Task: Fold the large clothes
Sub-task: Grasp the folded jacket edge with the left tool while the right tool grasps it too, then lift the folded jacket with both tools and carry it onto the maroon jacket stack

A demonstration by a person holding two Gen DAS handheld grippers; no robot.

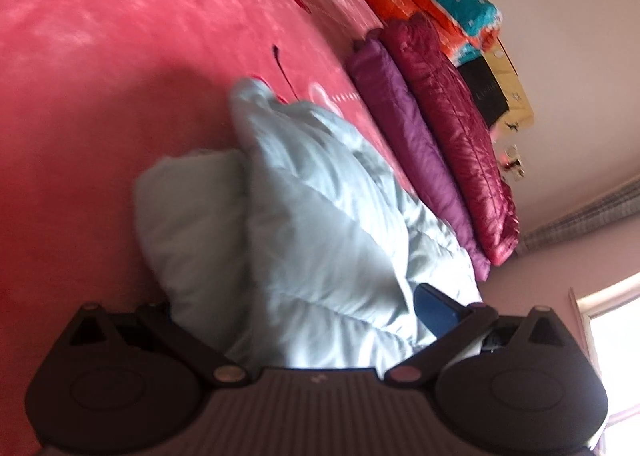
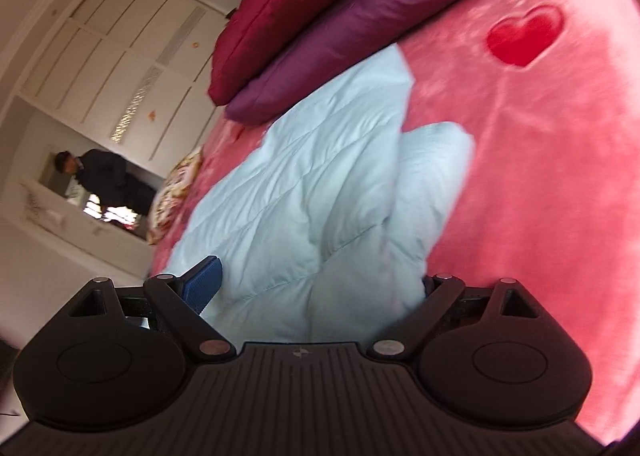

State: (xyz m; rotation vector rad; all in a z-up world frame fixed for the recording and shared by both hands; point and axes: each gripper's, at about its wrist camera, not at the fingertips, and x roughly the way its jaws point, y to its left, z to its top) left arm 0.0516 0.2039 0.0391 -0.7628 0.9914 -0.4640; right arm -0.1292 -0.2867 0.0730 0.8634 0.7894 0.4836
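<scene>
Both tools, left point(image 1: 304, 296) and right point(image 2: 320, 284), gape around the jacket point(image 1: 312, 223); only the right view's lower left shows a person point(image 2: 108, 183).

Soft daylight, fairly bright, washed pink overall. Blown-out white at window point(image 1: 612, 320), lower right of left wrist view; glare there eats all detail. Dull sheen on pink bedspread point(image 1: 120, 35), shinier highlights on maroon cushion point(image 1: 460, 127). Deep shadow beneath pale blue quilted garment point(image 2: 312, 159) and near left gripper point(image 1: 304, 320). Motion blur throughout, worst at garment folds and bedspread pile. Strong fisheye bowing: wardrobe point(image 2: 120, 47) lines curved, dark vignette at corners. Right gripper point(image 2: 316, 288) body dark, slightly soft.
</scene>
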